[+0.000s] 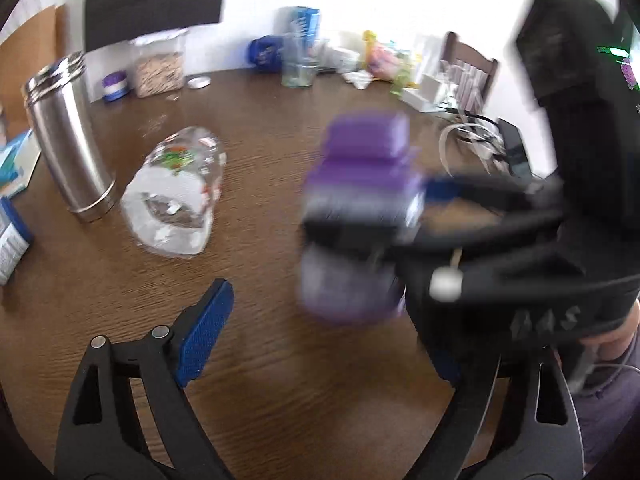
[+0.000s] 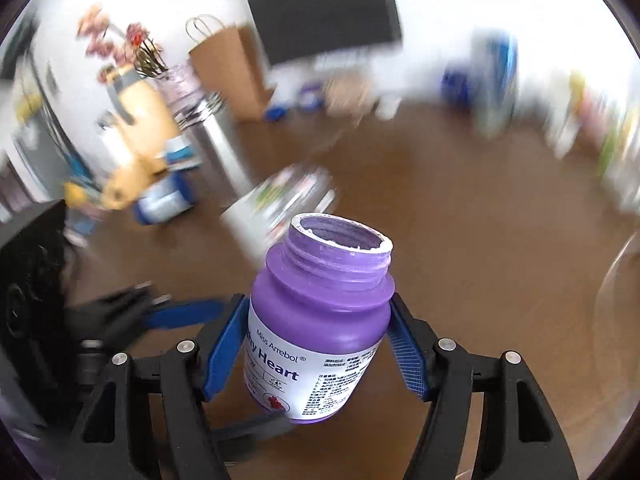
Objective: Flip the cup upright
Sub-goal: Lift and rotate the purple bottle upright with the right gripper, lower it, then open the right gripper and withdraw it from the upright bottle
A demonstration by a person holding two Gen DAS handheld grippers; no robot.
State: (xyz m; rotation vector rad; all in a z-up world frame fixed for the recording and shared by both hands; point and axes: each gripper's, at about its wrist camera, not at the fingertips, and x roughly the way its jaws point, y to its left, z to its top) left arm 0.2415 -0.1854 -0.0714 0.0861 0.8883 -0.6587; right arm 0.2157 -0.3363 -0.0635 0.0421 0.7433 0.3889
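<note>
A purple plastic bottle (image 2: 320,320) with a white label and an open mouth sits between the blue pads of my right gripper (image 2: 320,340), which is shut on it; the mouth points up and slightly away. It also shows blurred in the left wrist view (image 1: 356,216), held by the right gripper (image 1: 360,240) above the brown table (image 1: 280,360). A clear printed glass cup (image 1: 176,188) lies on its side on the table, also blurred in the right wrist view (image 2: 280,204). My left gripper (image 1: 320,340) is open and empty, below and right of the cup.
A steel flask (image 1: 68,136) stands left of the cup. At the back edge stand a jar of grains (image 1: 160,64), a glass (image 1: 298,64), a blue object (image 1: 266,52) and clutter. Cables (image 1: 480,136) lie at the right. Boxes (image 1: 12,200) sit at the left edge.
</note>
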